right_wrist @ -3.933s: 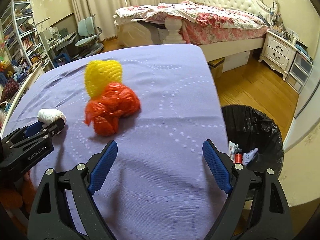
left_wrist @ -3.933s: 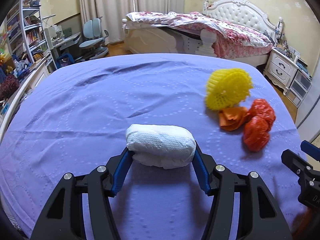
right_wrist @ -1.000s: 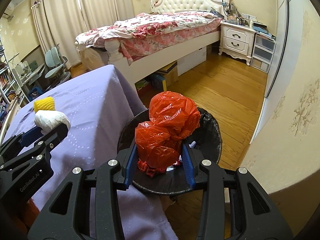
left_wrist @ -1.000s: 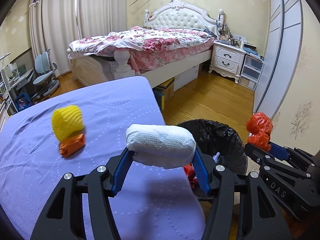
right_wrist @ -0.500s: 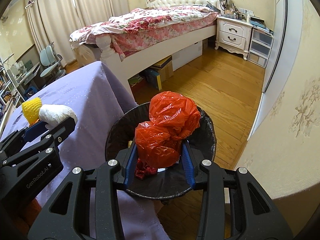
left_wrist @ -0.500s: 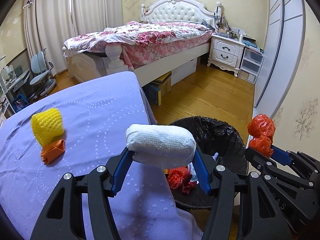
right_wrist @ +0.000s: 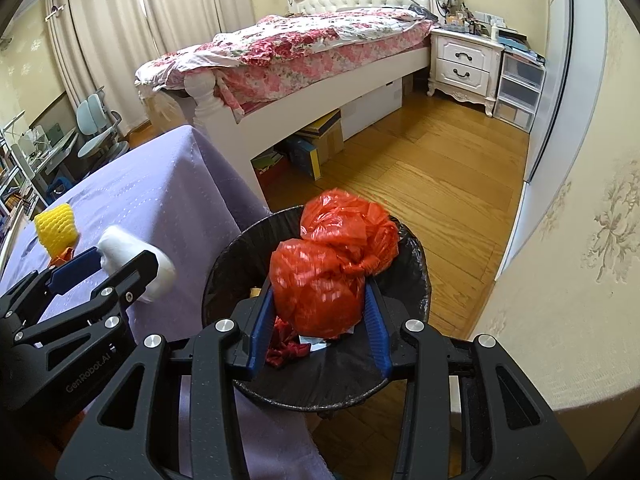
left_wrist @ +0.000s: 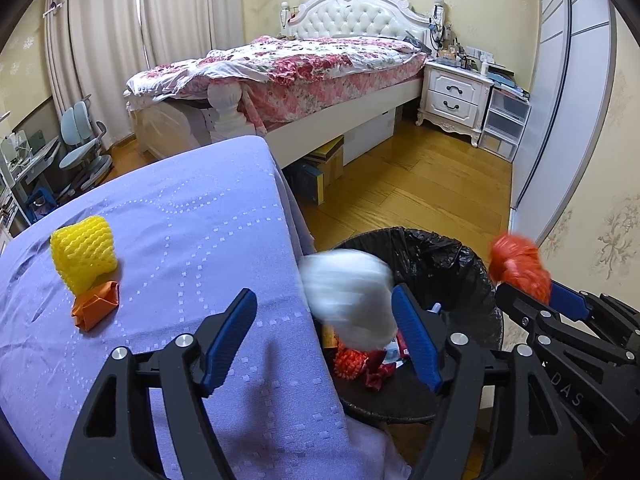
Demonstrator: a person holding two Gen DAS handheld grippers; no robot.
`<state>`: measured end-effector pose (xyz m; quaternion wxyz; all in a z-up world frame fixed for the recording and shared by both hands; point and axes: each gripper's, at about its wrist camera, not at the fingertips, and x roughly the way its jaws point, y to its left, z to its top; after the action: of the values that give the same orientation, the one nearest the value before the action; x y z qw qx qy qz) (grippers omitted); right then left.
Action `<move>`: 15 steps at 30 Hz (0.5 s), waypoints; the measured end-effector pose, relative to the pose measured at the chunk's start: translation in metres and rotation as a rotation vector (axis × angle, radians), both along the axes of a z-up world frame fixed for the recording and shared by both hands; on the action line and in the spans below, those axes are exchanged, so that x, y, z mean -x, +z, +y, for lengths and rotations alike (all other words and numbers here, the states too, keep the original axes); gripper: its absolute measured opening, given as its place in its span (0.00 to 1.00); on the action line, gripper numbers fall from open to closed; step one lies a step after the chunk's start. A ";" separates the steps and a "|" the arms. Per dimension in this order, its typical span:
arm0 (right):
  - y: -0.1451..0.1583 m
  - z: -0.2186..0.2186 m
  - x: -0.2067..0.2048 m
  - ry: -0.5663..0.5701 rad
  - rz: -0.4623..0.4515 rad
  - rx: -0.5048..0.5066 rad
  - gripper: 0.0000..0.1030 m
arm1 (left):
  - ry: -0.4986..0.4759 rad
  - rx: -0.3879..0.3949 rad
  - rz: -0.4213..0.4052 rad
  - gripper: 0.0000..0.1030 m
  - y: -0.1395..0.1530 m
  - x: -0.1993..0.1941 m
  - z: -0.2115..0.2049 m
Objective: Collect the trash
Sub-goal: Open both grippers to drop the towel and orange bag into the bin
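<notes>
Both jaws opening: white wad (left_wrist: 348,300) slipping from left, red bag (right_wrist: 332,272) betw. right, over bin (right_wrist: 224,276).

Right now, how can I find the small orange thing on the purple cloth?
Look at the purple tablecloth, toward its left side. A yellow foam net stands there, and the folded orange paper lies against its base: flat, creased and dull, unlike the net.

The table (left_wrist: 180,216), covered by a lavender cloth, carries a yellow foam net (left_wrist: 83,254) at its 9 o'clock side. An orange paper wad (left_wrist: 96,305) touches the net at its 6 o'clock. A black-lined bin (left_wrist: 444,256) stands on the wooden floor (left_wrist: 420,184), just beside the table at 3 o'clock.
</notes>
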<state>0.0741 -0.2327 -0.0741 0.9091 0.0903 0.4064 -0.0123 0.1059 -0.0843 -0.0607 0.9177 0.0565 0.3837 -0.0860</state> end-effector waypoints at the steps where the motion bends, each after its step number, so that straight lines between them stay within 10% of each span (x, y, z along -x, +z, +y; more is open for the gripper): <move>1: 0.000 0.001 0.000 -0.002 -0.001 0.001 0.42 | 0.005 -0.001 0.000 0.71 0.000 0.000 0.001; 15: 0.003 -0.004 0.002 -0.044 -0.015 -0.005 0.65 | 0.027 -0.009 -0.012 0.76 0.003 0.007 0.005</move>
<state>0.0721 -0.2364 -0.0714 0.9114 0.1016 0.3976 -0.0304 0.0990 -0.0792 -0.0575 0.9209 0.0561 0.3791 -0.0716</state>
